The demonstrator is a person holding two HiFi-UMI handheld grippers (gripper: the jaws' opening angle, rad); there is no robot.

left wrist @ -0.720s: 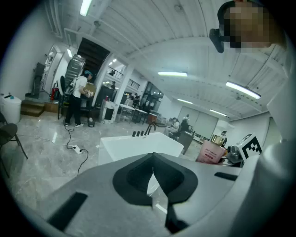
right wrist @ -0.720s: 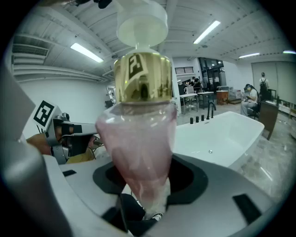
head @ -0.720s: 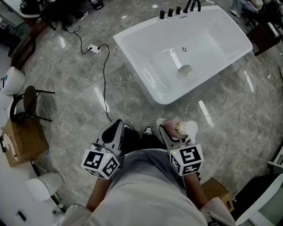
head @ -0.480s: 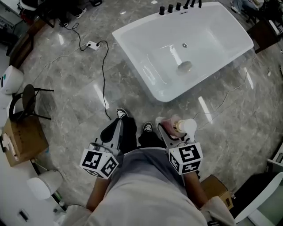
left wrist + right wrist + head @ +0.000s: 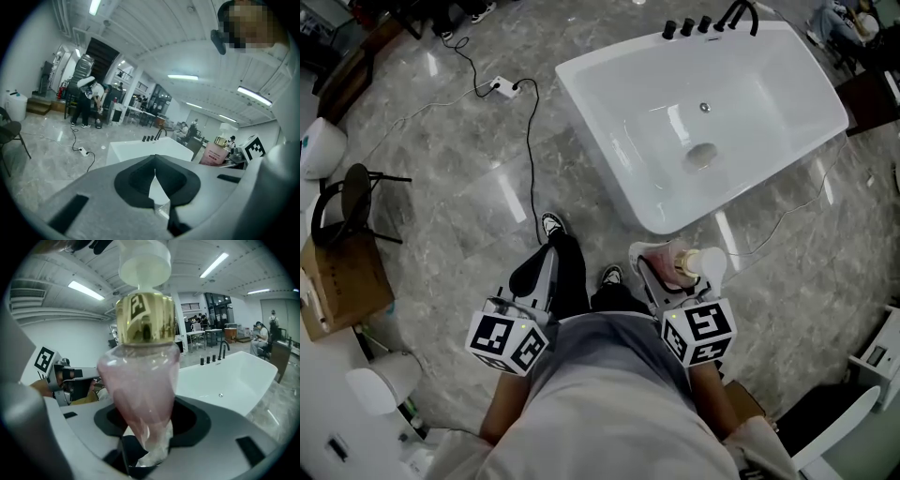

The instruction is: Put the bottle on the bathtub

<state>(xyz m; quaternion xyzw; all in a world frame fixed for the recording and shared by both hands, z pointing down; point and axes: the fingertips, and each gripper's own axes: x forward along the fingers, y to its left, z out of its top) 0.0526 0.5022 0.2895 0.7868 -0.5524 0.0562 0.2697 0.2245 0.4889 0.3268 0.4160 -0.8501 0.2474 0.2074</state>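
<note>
A pink bottle [image 5: 143, 385] with a gold collar and a white cap stands upright in my right gripper [image 5: 675, 272], whose jaws are shut on its lower body. In the head view the pink bottle [image 5: 686, 263] hangs just short of the near corner of the white bathtub [image 5: 623, 178]. The bathtub [image 5: 229, 378] lies ahead and to the right in the right gripper view. My left gripper [image 5: 542, 272] is held beside it at the left, over a shoe, its jaws shut with nothing between them. From the left gripper view the bottle [image 5: 213, 153] shows at the right.
Black taps [image 5: 705, 21] line the tub's far rim. A power strip with a black cable [image 5: 532, 159] lies on the grey marble floor left of the tub. A black chair [image 5: 347, 206] and a cardboard box [image 5: 342, 281] stand at the far left. People work in the background.
The tub has come nearer to both grippers and shifted slightly right in the head view. The bottle stays held in the right gripper; the left one stays shut.
</note>
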